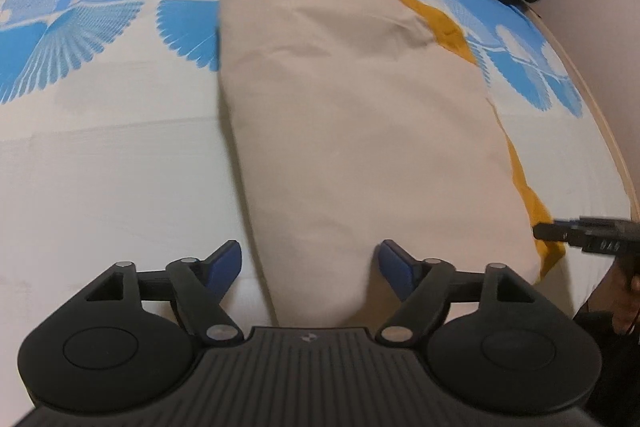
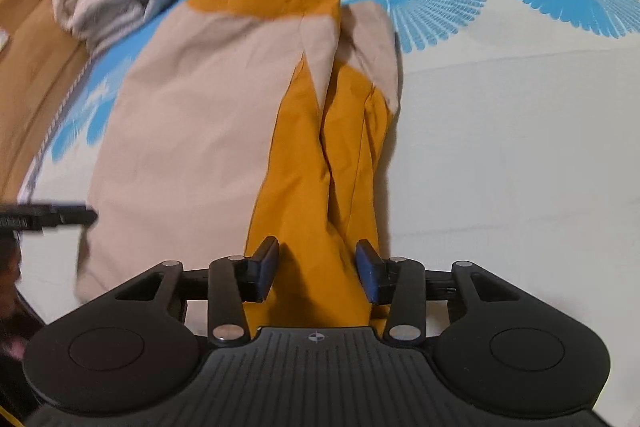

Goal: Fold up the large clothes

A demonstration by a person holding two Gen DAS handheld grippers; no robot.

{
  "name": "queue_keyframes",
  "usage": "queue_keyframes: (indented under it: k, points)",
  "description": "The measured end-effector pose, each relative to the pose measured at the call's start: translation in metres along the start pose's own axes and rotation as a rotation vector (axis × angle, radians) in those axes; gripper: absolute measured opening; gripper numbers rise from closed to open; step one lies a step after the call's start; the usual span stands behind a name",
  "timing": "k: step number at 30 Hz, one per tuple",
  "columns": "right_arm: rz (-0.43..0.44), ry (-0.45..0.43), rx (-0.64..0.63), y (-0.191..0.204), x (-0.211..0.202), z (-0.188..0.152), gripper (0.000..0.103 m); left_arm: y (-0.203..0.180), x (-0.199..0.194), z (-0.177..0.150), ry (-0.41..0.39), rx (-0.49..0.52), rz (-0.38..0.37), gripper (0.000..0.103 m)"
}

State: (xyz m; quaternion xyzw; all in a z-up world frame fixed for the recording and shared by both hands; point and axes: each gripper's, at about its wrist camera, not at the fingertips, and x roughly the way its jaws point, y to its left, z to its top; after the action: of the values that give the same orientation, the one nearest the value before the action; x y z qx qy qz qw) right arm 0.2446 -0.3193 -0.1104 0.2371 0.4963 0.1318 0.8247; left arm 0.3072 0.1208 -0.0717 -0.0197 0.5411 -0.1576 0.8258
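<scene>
Left wrist: left hand-held gripper (image 1: 310,265) released, jaws wide, straddling near edge of folded beige garment (image 1: 352,107); bare bedsheet (image 1: 112,187) alongside. Right hand-held gripper (image 2: 317,269) released over mustard flap (image 2: 320,187).

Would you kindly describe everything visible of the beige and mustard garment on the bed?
The garment is a smooth woven cloth, beige outside with mustard-yellow showing along one edge, folded into a long panel with few creases. It lies flat on the blue-and-white bedsheet. In the right wrist view its yellow part bunches into lengthwise folds between the open right gripper, pads not pressing it.
</scene>
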Motion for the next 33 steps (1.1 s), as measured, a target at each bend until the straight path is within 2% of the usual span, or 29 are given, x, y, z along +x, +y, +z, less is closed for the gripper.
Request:
queue_keyframes:
  k: [1, 4, 5, 7, 9, 12, 14, 17, 20, 21, 22, 24, 27, 28, 29, 31, 33]
  points:
    - [-0.016, 0.002, -0.021, 0.000, 0.000, -0.002, 0.020, -0.002, -0.003, 0.000, -0.003, 0.006, 0.007, 0.081]
    - [-0.046, 0.004, -0.031, -0.002, -0.003, -0.005, 0.018, -0.016, -0.014, -0.006, -0.042, 0.089, -0.006, 0.079]
    - [-0.049, -0.004, -0.021, -0.003, -0.007, -0.005, 0.019, -0.020, -0.012, -0.011, -0.029, 0.117, -0.009, 0.081]
    - [-0.058, -0.031, -0.013, -0.004, -0.016, -0.005, 0.019, -0.028, 0.004, -0.024, 0.033, 0.182, 0.094, 0.089]
    - [-0.071, -0.068, -0.026, -0.002, -0.027, -0.004, 0.019, -0.040, -0.002, -0.029, -0.003, 0.229, 0.169, 0.089]
    - [-0.168, -0.254, -0.138, 0.014, -0.063, -0.009, 0.019, -0.063, -0.039, -0.031, -0.155, 0.223, 0.227, 0.088]
    - [-0.238, -0.409, -0.246, 0.030, -0.092, -0.019, 0.020, -0.078, -0.072, -0.034, -0.271, 0.180, 0.220, 0.090]
    - [-0.269, -0.626, -0.330, 0.048, -0.139, -0.036, 0.022, -0.104, -0.118, -0.048, -0.425, 0.142, 0.245, 0.092]
    - [-0.271, -0.806, -0.294, 0.059, -0.183, -0.059, 0.031, -0.132, -0.157, -0.068, -0.534, 0.125, 0.290, 0.092]
    - [-0.274, -0.842, -0.281, 0.062, -0.194, -0.066, 0.035, -0.141, -0.167, -0.076, -0.561, 0.121, 0.293, 0.094]
    - [-0.276, -0.870, -0.267, 0.065, -0.204, -0.073, 0.039, -0.150, -0.178, -0.084, -0.585, 0.116, 0.293, 0.103]
    - [-0.245, -0.904, -0.234, 0.070, -0.223, -0.090, 0.046, -0.170, -0.196, -0.102, -0.640, 0.121, 0.301, 0.103]
    - [-0.225, -0.882, -0.211, 0.080, -0.240, -0.112, 0.061, -0.198, -0.213, -0.129, -0.673, 0.155, 0.316, 0.103]
    - [-0.219, -0.854, -0.211, 0.082, -0.242, -0.118, 0.070, -0.204, -0.217, -0.140, -0.673, 0.170, 0.302, 0.103]
    - [-0.217, -0.821, -0.208, 0.085, -0.241, -0.126, 0.074, -0.209, -0.217, -0.150, -0.665, 0.179, 0.286, 0.103]
    - [-0.218, -0.764, -0.187, 0.089, -0.236, -0.141, 0.091, -0.209, -0.211, -0.169, -0.653, 0.157, 0.288, 0.103]
    - [-0.198, -0.723, -0.177, 0.096, -0.226, -0.157, 0.099, -0.205, -0.194, -0.186, -0.648, 0.129, 0.295, 0.103]
